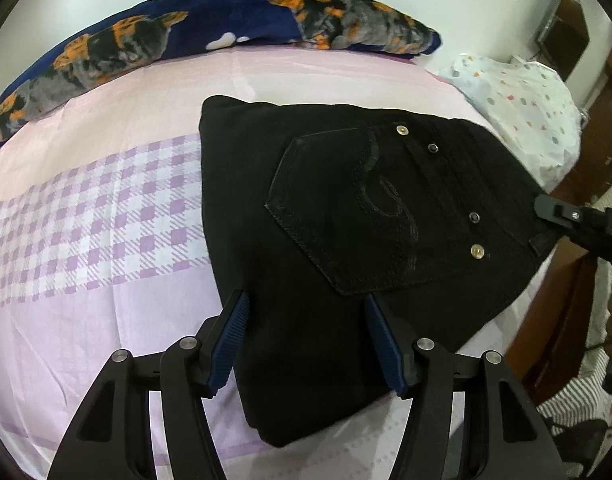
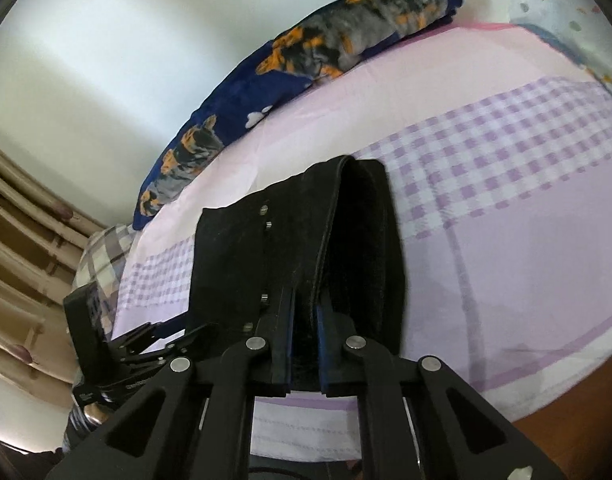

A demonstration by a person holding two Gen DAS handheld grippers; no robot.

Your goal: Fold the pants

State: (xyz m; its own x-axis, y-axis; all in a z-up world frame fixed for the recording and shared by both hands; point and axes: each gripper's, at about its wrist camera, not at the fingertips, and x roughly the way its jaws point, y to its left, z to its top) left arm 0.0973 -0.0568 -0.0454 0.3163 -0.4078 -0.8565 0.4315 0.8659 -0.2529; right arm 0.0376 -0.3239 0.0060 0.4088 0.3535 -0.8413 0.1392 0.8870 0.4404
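Observation:
Black pants (image 1: 338,216) lie folded on the pink and purple checked bed sheet (image 1: 106,220), back pocket and rivets facing up. My left gripper (image 1: 306,344) is open just above the near edge of the pants, holding nothing. My right gripper (image 2: 304,312) is shut on the waistband edge of the pants (image 2: 346,232), with the cloth pinched between the blue pads. The right gripper also shows in the left wrist view (image 1: 566,216) at the pants' right corner. The left gripper shows in the right wrist view (image 2: 146,344) at lower left.
A rolled navy blanket with orange and grey animal print (image 1: 146,40) lies along the wall at the far side of the bed. A white dotted pillow (image 1: 522,104) sits at the head end. Wooden furniture (image 1: 566,320) stands beside the bed edge.

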